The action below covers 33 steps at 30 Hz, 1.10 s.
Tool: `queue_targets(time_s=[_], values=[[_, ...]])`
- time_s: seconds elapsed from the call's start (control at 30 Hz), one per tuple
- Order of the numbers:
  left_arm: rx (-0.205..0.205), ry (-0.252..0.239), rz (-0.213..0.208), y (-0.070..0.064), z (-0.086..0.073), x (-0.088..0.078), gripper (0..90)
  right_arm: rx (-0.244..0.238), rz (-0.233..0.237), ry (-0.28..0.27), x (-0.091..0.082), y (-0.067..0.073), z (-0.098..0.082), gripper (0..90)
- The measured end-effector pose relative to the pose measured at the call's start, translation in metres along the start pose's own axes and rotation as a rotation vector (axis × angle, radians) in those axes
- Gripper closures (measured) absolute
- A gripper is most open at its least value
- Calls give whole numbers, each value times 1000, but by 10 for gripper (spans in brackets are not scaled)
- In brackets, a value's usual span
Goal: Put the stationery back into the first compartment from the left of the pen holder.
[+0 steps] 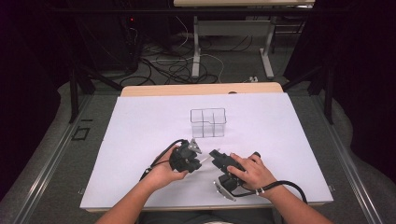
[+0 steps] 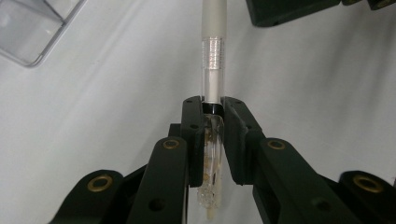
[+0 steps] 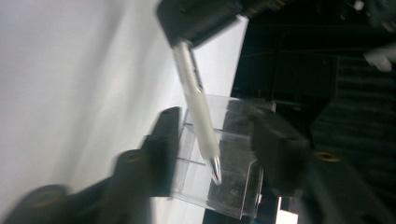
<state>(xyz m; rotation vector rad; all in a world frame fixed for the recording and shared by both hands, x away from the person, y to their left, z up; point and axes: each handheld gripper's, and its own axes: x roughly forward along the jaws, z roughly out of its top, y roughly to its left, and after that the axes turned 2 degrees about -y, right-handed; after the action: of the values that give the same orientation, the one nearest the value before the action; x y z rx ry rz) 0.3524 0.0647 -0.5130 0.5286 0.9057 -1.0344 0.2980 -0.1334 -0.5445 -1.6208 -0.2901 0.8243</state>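
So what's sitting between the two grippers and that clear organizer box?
Nothing: in the high view only bare white table cover separates the left gripper and right gripper from the clear box.

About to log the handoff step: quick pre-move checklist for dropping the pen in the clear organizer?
1. Left tool clamped on the pen: ok, jaws pinch the clear barrel.
2. Right tool clear of the pen: ok, its jaws stand apart with the pen's tip between them, pads not touching.
3. Pen whole: ok, the metal tip and white grip section show in the right gripper view.
4. Clear organizer upright on the white table cover: ok.
5. Compartments free: cannot tell for all; those seen look empty.
6. Path from pen to organizer: ok, bare cover between them in the high view.
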Motion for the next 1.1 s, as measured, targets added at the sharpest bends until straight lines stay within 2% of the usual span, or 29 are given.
queue_targets(time_s=[0.17, 0.2, 0.23, 0.3, 0.4, 0.43, 0.53, 0.6, 0.67, 0.73, 0.83, 0.93, 0.97, 1.1], values=[[-54, -41, -1, 7, -5, -3, 794, 265, 13, 16, 1, -4, -15, 438], [-58, -47, -1, 8, -5, -4, 794, 343, 28, 31, 1, -4, -19, 424], [-88, -68, -1, 8, -7, -5, 794, 426, 40, 28, 2, -4, -23, 412], [-94, -81, -5, 10, -9, -6, 794, 546, 60, 21, 4, -5, -33, 391], [-109, -102, -6, 12, -11, -10, 794, 786, 105, 46, 7, -7, -45, 328], [-110, -106, -10, 13, -11, -11, 794, 865, 122, 82, 7, -8, -49, 314], [-122, -146, -3, 15, -12, -14, 794, 1006, 146, 107, 8, -9, -56, 287], [-144, -159, -7, 17, -12, -17, 794, 1079, 155, 109, 8, -10, -60, 261], [-151, -186, 2, 20, -12, -20, 793, 1132, 161, 111, 9, -10, -63, 233], [-176, -217, 1, 23, -12, -23, 794, 1192, 175, 125, 9, -10, -65, 196], [-215, -289, -7, 27, -10, -30, 793, 1253, 181, 127, 9, -9, -69, 154], [-225, -383, 26, 32, -9, -35, 793, 1307, 168, 132, 8, -9, -74, 150], [-221, -401, 32, 34, -8, -36, 793, 1327, 156, 132, 8, -9, -76, 149], [-253, -473, 40, 41, -2, -41, 792, 1407, 158, 139, 6, -8, -85, 143]])
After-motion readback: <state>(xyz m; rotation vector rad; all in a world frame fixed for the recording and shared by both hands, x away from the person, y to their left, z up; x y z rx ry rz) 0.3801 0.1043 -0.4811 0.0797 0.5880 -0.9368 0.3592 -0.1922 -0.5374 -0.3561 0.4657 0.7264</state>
